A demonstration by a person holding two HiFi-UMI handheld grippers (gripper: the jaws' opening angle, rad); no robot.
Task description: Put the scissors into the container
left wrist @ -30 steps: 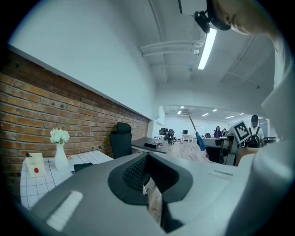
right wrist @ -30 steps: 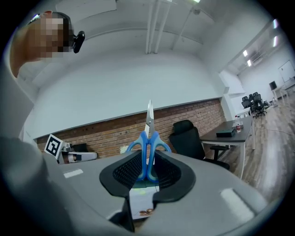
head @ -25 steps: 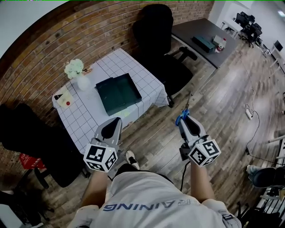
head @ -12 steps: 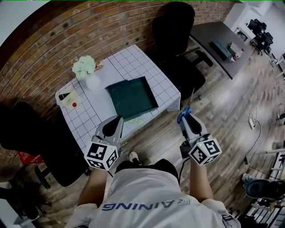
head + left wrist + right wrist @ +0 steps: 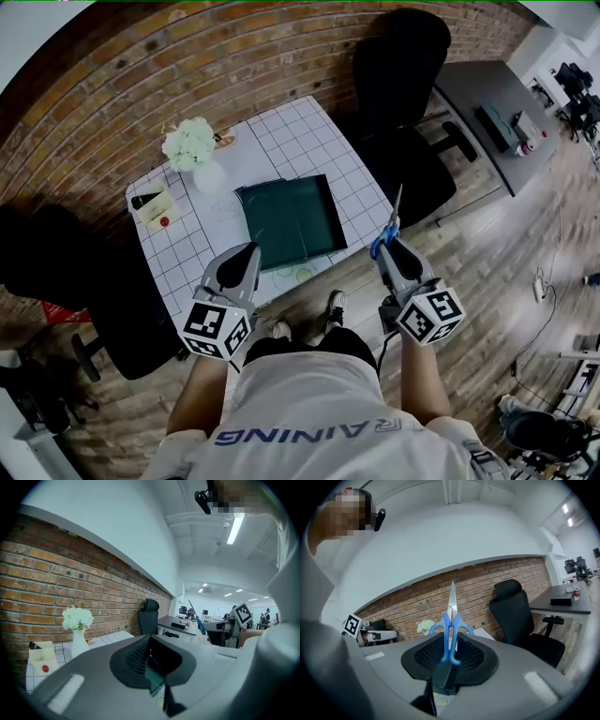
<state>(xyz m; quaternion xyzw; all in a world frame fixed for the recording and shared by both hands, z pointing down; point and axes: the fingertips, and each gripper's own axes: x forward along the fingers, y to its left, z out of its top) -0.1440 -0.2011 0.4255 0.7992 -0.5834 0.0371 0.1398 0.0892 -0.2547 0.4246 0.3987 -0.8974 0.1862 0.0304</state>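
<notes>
Our right gripper [image 5: 385, 251] has moved nearer the container [image 5: 289, 222].
Its jaws pinch the scissors [image 5: 392, 221] by their handles, blades jutting ahead.

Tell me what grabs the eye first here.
Blue-handled scissors stick out of the right gripper, over the floor beside the table. On its checked cloth lies a dark green container, open and empty, with white flowers in a vase near the brick wall.

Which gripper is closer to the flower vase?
Left. The left gripper is at the table edge before the vase; the right gripper, holding scissors, sits right of the table.
</notes>
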